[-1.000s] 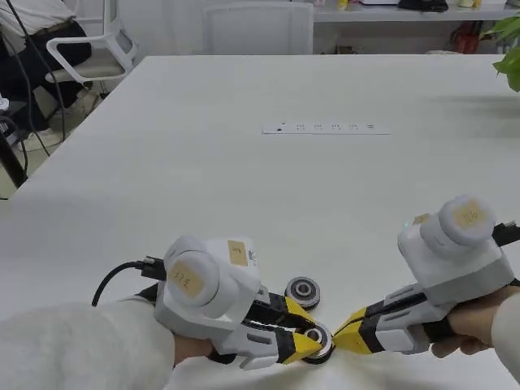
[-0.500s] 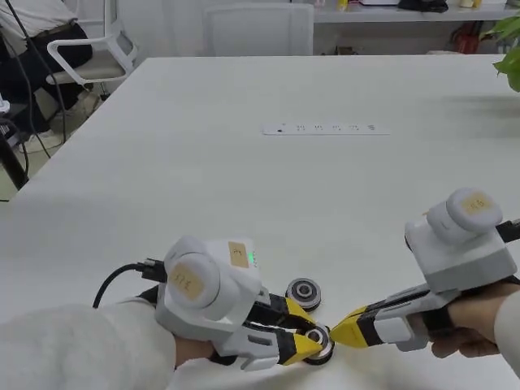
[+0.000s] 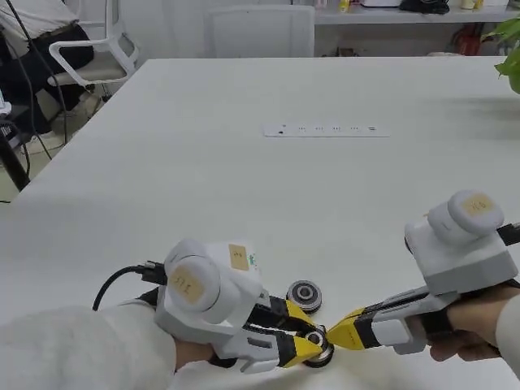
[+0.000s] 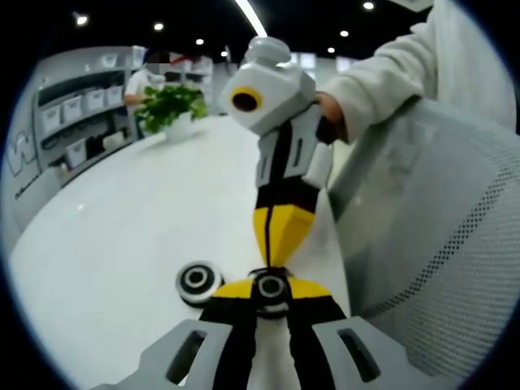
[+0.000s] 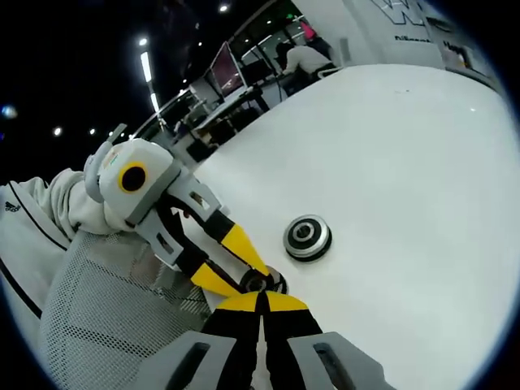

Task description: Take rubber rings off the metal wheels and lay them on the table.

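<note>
Clamping 1 metal wheel, my left gripper [image 3: 312, 335] sits low at the near edge of the white table [image 3: 244, 187], with its black cable [image 3: 114, 280] looping off to the left beside my pale sleeve [image 3: 73, 345]. My left jaws are narrow, 1 yellow tip on each side of the held wheel [image 4: 270, 287], whose round face looks straight back along them. A dark band shows around its rim, but whether it rests on the tabletop I cannot tell. Near it and a little farther from me, the loose wheel [image 3: 304, 294] lies flat on the table, apart from both grippers, with its rubber ring [image 5: 288, 237] on as a black hoop around the bright metal. Well up the table, about the middle, a white power strip [image 3: 325, 128] lies on its own. My right gripper [image 3: 332, 335] comes in from the right, its jaws pressed together into 1 yellow point with no gap that I can see between them. That point touches the held wheel's rim on the side away from my left hand. Whether any rubber is nipped between those 2 tips I cannot tell, since they are too close and too small to read. At the far right edge, green leaves of a plant [image 3: 509, 50] hang over the table's corner.
</note>
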`<action>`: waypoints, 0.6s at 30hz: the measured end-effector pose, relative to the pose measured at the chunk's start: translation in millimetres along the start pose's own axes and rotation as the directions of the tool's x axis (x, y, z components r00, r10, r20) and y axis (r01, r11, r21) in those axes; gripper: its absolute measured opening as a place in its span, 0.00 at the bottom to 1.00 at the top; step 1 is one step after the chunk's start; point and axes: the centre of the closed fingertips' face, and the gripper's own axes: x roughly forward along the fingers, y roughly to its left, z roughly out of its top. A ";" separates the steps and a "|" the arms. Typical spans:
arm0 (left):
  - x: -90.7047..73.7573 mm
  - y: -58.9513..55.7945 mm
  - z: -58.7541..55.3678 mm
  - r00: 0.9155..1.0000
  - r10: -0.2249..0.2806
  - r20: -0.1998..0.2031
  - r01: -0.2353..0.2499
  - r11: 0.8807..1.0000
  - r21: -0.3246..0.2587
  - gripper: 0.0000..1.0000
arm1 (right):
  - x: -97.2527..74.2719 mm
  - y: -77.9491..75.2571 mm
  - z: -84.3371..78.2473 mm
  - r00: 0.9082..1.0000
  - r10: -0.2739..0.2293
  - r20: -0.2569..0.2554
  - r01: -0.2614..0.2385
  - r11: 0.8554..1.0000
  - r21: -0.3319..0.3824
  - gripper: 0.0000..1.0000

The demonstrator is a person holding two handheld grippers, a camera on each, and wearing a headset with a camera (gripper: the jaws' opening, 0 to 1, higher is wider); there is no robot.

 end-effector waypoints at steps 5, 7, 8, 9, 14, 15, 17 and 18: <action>-0.2 0.0 0.1 1.000 0.000 0.001 0.000 1.000 -0.002 0.14 | 0.0 0.7 1.2 1.000 0.007 0.004 -0.007 1.000 -0.001 0.00; -0.2 0.0 0.1 1.000 0.000 0.001 0.000 1.000 -0.002 0.14 | 0.1 1.4 1.9 1.000 0.011 0.007 -0.011 1.000 -0.002 0.00; -0.2 -0.1 0.1 1.000 0.000 0.002 0.000 1.000 -0.003 0.14 | 0.2 1.9 2.2 1.000 0.013 0.008 -0.013 1.000 -0.003 0.00; -0.2 0.0 0.2 1.000 0.001 0.002 -0.001 1.000 -0.003 0.14 | 0.4 2.6 2.7 1.000 0.015 0.010 -0.015 1.000 -0.006 0.00; -0.2 0.1 0.1 1.000 0.001 0.003 -0.001 1.000 -0.004 0.14 | 0.9 4.3 4.1 1.000 0.023 0.014 -0.023 1.000 -0.014 0.00; -0.2 0.1 0.1 1.000 0.001 0.003 -0.001 1.000 -0.004 0.14 | 1.0 3.0 3.3 1.000 0.017 0.009 -0.017 1.000 -0.024 0.00; -0.2 0.2 0.2 1.000 0.001 0.003 -0.001 1.000 -0.005 0.14 | 0.9 3.3 3.6 1.000 0.017 0.010 -0.017 0.999 -0.027 0.00; -0.2 0.2 0.1 1.000 0.001 0.003 -0.001 1.000 -0.005 0.14 | 0.8 3.7 3.9 1.000 0.018 0.011 -0.018 1.000 -0.026 0.00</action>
